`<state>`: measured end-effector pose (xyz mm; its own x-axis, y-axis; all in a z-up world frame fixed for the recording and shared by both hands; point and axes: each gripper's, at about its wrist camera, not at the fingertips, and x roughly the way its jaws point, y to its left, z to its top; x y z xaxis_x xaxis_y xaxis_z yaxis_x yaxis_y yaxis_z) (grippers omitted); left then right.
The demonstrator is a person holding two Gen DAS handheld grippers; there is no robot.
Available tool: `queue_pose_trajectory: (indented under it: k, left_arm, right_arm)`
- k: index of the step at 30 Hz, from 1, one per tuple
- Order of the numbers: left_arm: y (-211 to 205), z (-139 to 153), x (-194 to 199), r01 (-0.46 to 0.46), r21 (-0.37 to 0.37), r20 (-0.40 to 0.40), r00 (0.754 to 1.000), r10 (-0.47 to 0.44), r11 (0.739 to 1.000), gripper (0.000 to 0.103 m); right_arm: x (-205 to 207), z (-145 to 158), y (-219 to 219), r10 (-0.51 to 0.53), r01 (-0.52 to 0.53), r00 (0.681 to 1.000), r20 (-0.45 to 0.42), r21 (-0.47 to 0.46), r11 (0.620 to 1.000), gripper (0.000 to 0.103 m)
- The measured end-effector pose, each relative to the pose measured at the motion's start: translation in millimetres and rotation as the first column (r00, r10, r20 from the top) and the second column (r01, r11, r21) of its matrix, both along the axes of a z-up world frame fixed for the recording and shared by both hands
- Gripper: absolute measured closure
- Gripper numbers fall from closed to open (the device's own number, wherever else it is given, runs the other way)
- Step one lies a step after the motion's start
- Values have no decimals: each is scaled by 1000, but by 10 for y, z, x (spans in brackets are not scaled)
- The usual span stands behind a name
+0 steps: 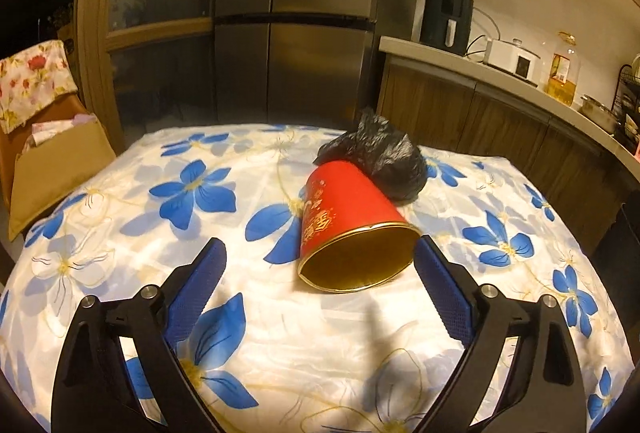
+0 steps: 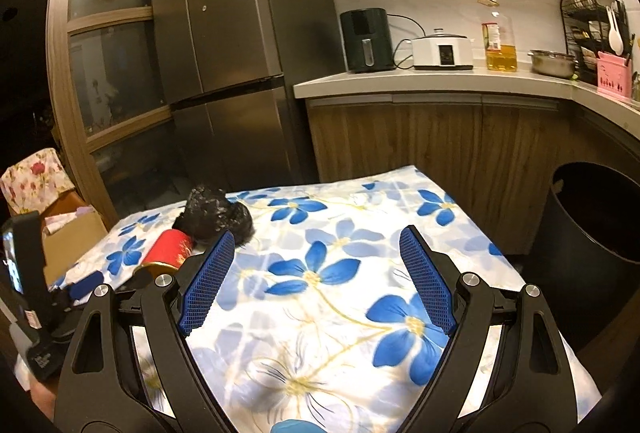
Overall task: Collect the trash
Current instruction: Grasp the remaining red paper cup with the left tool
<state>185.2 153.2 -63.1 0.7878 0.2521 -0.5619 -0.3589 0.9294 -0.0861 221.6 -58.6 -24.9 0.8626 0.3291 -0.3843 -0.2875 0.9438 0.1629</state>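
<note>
A red cup (image 1: 344,209) with gold print lies on its side on the flowered tablecloth (image 1: 248,317), its gold mouth facing me. A crumpled black plastic bag (image 1: 380,153) rests against its far end. My left gripper (image 1: 320,253) is open just short of the cup's mouth, its right pad close beside the rim, nothing between the blue pads. In the right wrist view the red cup (image 2: 170,247) and black bag (image 2: 216,211) sit at the far left. My right gripper (image 2: 316,237) is open over bare cloth. The left gripper's blue tip (image 2: 86,283) shows beside the cup.
A dark round bin (image 2: 596,225) stands on the floor right of the table. A cardboard box (image 1: 60,161) sits on a chair at the left. Behind are a steel fridge (image 1: 296,17) and a counter (image 2: 440,79) with appliances, an oil bottle and a pot.
</note>
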Motion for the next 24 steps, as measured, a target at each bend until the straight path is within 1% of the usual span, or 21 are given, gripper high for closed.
queue_pose_trajectory:
  k: [3,5,6,8,9,10,11,12,13,14,16,19,21,24]
  left_arm:
    - [57,-53,55,-5,-26,-27,1000,5,1000,22]
    - [80,-92,96,-5,-39,-47,999,3,999,31]
    - [81,-99,106,-6,-41,-55,998,4,999,34]
    - [91,-121,136,-7,-46,-68,998,4,999,44]
    - [101,-133,146,-12,-48,-74,997,9,999,47]
    - [117,-142,153,-17,-53,-78,997,13,998,56]
    - [138,-156,160,-21,-63,-83,996,16,998,70]
    - [154,-167,164,-29,-69,-89,996,23,997,75]
    - [166,-178,166,-31,-77,-93,995,23,997,87]
    - [173,-186,169,-28,-83,-94,995,20,996,96]
    - [181,-190,161,-26,-93,-91,996,18,995,100]
    - [204,-170,112,-25,-110,-63,998,18,994,100]
    - [231,-123,35,-29,-125,-23,999,26,992,101]
    - [270,-42,-102,-56,-122,27,998,60,991,101]
  right_arm:
    - [35,8,58,13,-13,1000,6,-2,1000,19]
    - [64,-2,112,21,-21,1000,4,-4,1000,19]
    - [75,-10,135,24,-24,1000,2,-5,1000,19]
    - [107,-37,190,33,-33,999,-3,-12,999,19]
    - [121,-48,210,37,-37,999,-6,-14,999,19]
    - [139,-64,238,41,-42,999,-9,-17,999,19]
    - [159,-80,270,46,-46,999,-12,-20,999,19]
    - [176,-91,293,50,-50,999,-15,-22,998,19]
    - [199,-108,334,57,-57,998,-19,-26,998,19]
    - [219,-120,372,64,-65,998,-22,-29,997,19]
    - [256,-138,449,80,-81,997,-24,-38,996,19]
    - [324,-161,567,97,-98,995,-25,-51,994,19]
    - [379,-193,638,110,-112,993,-32,-50,992,19]
    - [496,-251,788,120,-122,992,-48,-60,991,19]
